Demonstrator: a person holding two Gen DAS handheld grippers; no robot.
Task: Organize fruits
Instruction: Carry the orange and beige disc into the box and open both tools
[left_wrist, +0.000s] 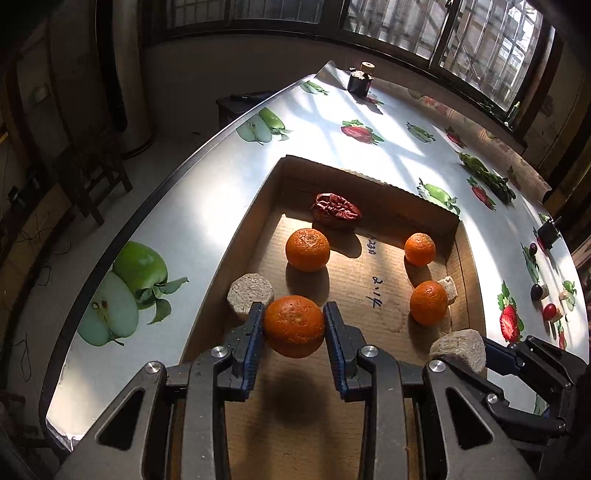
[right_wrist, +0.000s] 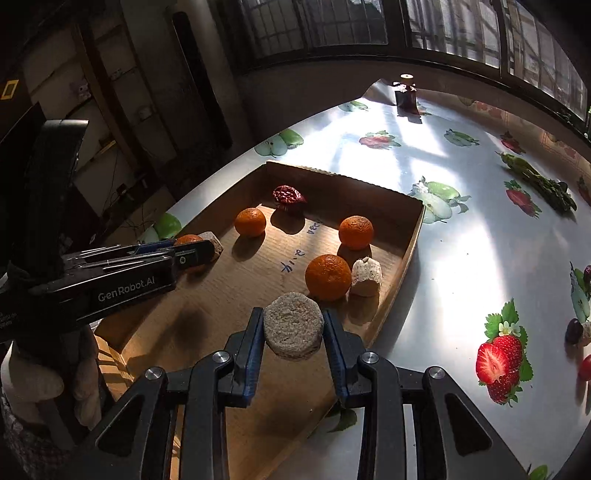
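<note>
1. Holding a mandarin (left_wrist: 294, 326) clamped in my left gripper (left_wrist: 294, 325), I have it lifted above the near end of the cardboard tray (left_wrist: 236, 236); its shadow lies on the tray floor below. The skin is round and smooth, so a slack squeeze could let it roll out and bounce past the tray's low wall onto the surface (left_wrist: 192, 206).
2. My right gripper (right_wrist: 293, 326) is clamped on a pale fibrous disc (right_wrist: 293, 325), also raised over the tray's near end. It looks crumbly; pressing harder may break its edge.
3. Both grippers hang close together over the tray. Moving either sideways without looking could knock the two loads or the gripper bodies into each other.
4. Three more mandarins sit inside the tray: one toward its far left (left_wrist: 307, 249), one toward its far right (left_wrist: 420, 249), and one (left_wrist: 429, 302) at the right wall touching a small pale chunk (left_wrist: 450, 290). Setting mine down against any of them could start it rolling.
5. A wrinkled red date (left_wrist: 335, 208) lies by the tray's far wall; a careless reach there might crush it.
6. Another pale disc (left_wrist: 250, 296) rests on the tray's left rim, just beside my left gripper, and a nudge would tip it off.
</note>
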